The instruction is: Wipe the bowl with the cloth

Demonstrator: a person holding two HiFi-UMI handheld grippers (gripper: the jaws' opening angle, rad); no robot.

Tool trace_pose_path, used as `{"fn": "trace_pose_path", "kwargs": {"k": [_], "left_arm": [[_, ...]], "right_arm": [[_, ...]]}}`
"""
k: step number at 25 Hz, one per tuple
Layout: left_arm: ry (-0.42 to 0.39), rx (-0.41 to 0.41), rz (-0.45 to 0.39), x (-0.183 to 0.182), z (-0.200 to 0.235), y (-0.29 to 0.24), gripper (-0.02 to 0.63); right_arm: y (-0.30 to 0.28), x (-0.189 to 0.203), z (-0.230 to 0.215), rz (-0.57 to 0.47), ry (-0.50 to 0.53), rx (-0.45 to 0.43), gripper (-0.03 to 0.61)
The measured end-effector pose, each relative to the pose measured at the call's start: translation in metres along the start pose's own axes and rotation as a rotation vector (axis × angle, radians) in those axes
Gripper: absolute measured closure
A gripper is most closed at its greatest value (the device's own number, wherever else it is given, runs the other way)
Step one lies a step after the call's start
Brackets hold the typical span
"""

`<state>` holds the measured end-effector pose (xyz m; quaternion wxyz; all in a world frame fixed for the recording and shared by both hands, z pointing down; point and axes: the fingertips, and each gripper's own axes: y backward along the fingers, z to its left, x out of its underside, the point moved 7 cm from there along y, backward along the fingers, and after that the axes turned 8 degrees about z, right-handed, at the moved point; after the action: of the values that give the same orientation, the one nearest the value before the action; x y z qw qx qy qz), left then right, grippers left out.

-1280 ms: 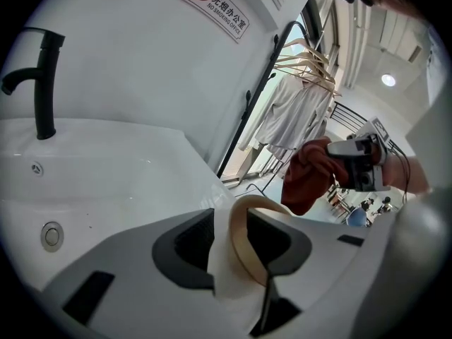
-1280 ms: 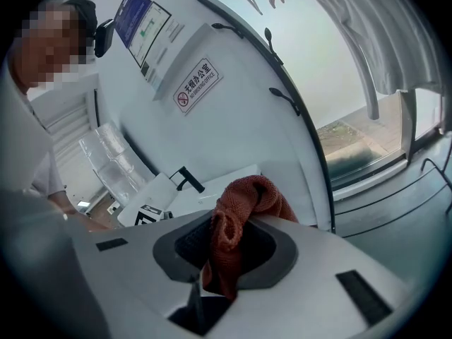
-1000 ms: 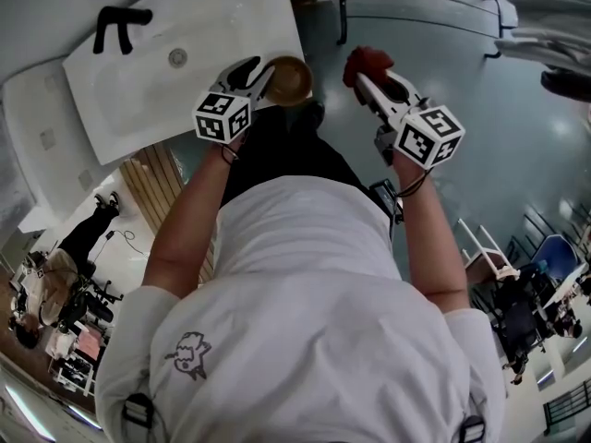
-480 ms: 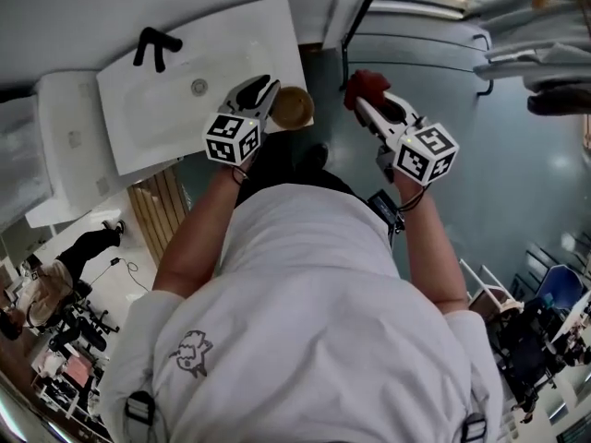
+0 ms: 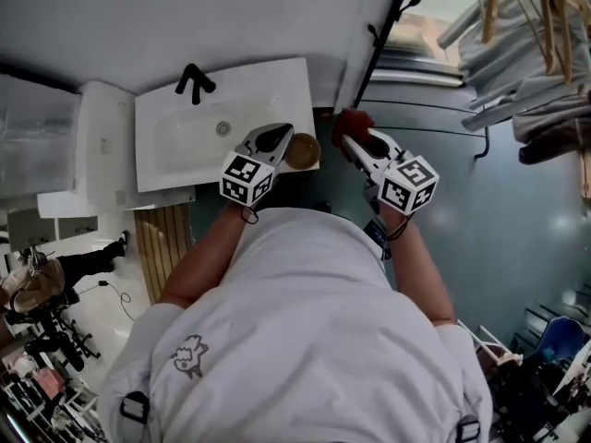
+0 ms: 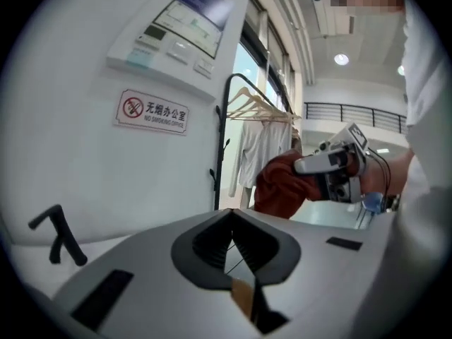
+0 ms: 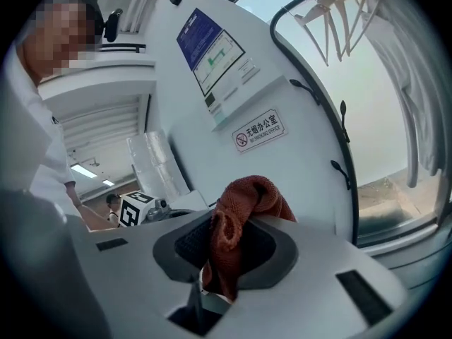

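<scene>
Starting at the left of the head view, a white sink (image 5: pixel 166 146) sat against the wall, with a black faucet (image 5: pixel 194 83) at its back edge. The left gripper (image 5: pixel 288 138) was positioned at the sink's front right corner. Its jaws had just been closing and stood together, clamped on the thin rim of the brown bowl (image 5: pixel 303 151). In the left gripper view, a tan sliver of that rim showed low between the black pads (image 6: pixel 208 246). The bowl sat just beyond the gripper's tip, its opening facing up toward the head camera. To the right of the bowl and near it, the right gripper (image 5: pixel 355 144) pointed toward the wall. Its jaws were clamped on the red cloth (image 5: pixel 349 123), which bunched up past the tips. In the right gripper view, the cloth ran folded between the pads and hung below them. A no-smoking sign (image 7: pixel 259 131) was fixed to the wall ahead. At far right, a black clothes rack (image 5: pixel 388 26) carried hangers and garments.
</scene>
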<state>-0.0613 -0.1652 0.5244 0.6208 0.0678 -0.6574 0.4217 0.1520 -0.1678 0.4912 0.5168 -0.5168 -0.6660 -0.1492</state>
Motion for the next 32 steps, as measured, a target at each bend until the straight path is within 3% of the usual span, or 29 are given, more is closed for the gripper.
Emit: {"fn": "trace_pose_path", "kwargs": {"k": [4,9,13,19,25,29,32], "left_arm": [[-0.137,0.096,0.067,-0.009,-0.032,0.019,0.6],[-0.066,0.122,0.024,-0.016,-0.046,0.053,0.6],[-0.104,0.124,0.019,-0.007,-0.043,0.09,0.6],[-0.072,0.137,-0.025,0.014,-0.023,0.161,0.6],[-0.032,0.156,-0.126,0.036,-0.016,0.237,0.6],[0.012,0.163,-0.139,0.059,-0.023,0.271,0.6],[-0.002,0.174,-0.153,0.059,-0.04,0.287,0.6]], "right_arm": [[-0.006,0.003,0.011,0.016,0.021,-0.038,0.497],[-0.007,0.012,0.04,0.041,0.049,-0.063,0.497],[-0.015,0.02,0.079,0.029,0.052,-0.057,0.497],[-0.034,0.035,0.152,0.021,0.069,0.0,0.497],[-0.056,0.069,0.243,0.026,0.063,0.065,0.497],[-0.053,0.091,0.293,0.046,0.072,0.095,0.497],[-0.034,0.091,0.315,0.026,0.097,0.123,0.497]]}}
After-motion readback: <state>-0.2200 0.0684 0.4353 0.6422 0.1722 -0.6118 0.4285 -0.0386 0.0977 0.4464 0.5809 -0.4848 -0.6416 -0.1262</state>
